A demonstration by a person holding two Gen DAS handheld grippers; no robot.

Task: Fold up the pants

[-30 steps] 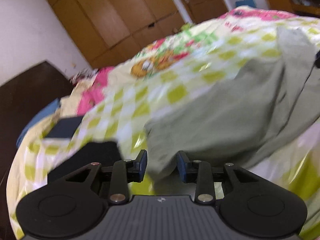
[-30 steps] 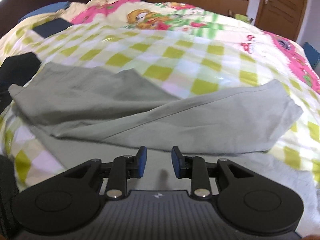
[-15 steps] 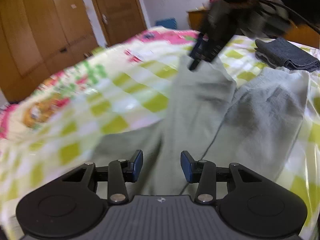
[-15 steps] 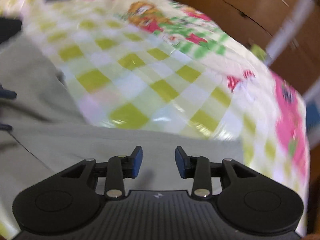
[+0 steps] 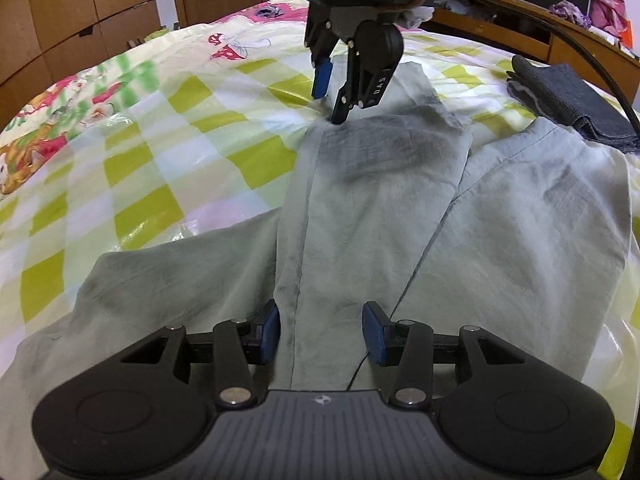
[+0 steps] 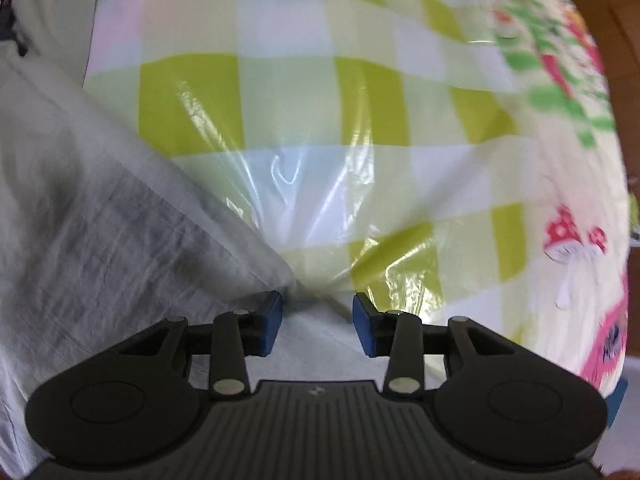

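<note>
Pale grey-green pants (image 5: pixel 372 216) lie on the checked bedspread (image 5: pixel 160 152), one leg folded over the rest. My left gripper (image 5: pixel 322 330) is open, its jaws on either side of the near part of the folded leg. My right gripper (image 5: pixel 330 96) shows at the far end of that leg, tips pointing down at the leg's corner. In the right wrist view the right gripper (image 6: pixel 318 322) is open just above the pants' corner (image 6: pixel 256 268), with grey fabric (image 6: pixel 100 220) filling the left side.
A folded dark grey garment (image 5: pixel 568 96) lies at the far right of the bed. Wooden wardrobe doors (image 5: pixel 92 4) stand behind the bed. A wooden desk (image 5: pixel 560 36) is at the back right. The bedspread has a shiny plastic cover (image 6: pixel 320 200).
Both grippers swung round: the left now faces along the folded leg, with its jaws wider. The right dropped to the leg's far corner, also wider open.
</note>
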